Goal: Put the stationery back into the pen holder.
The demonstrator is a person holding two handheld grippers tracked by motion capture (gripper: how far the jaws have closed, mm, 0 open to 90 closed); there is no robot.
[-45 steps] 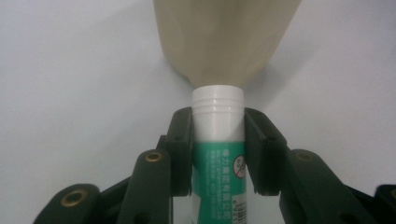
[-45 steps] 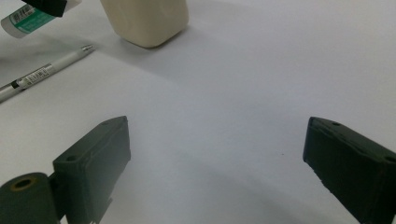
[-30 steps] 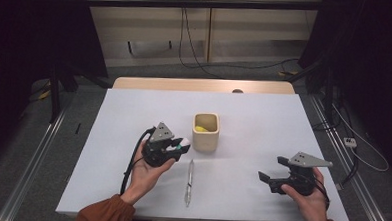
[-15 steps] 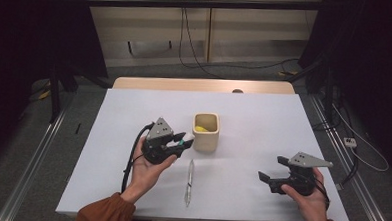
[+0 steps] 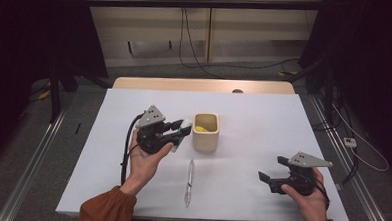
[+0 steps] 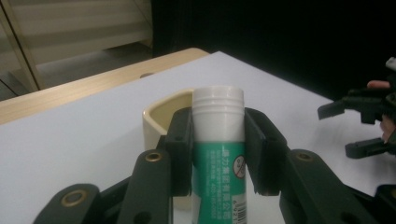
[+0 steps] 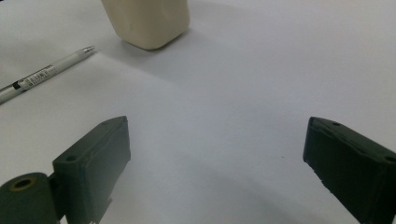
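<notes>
We had the left gripper [image 6: 218,154] clamped on the green glue stick [image 6: 218,140], cap toward the beige cup [image 5: 205,132] just ahead, probably for dropping in. Our right gripper [image 5: 281,178] rested wide apart near the pen [image 5: 189,181].

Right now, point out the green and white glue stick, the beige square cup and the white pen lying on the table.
green and white glue stick [image 6: 218,140], left gripper view, on its body between the jaws.
beige square cup [image 5: 204,139], high view, on its front wall.
white pen [image 5: 189,180], high view, on its barrel.
</notes>
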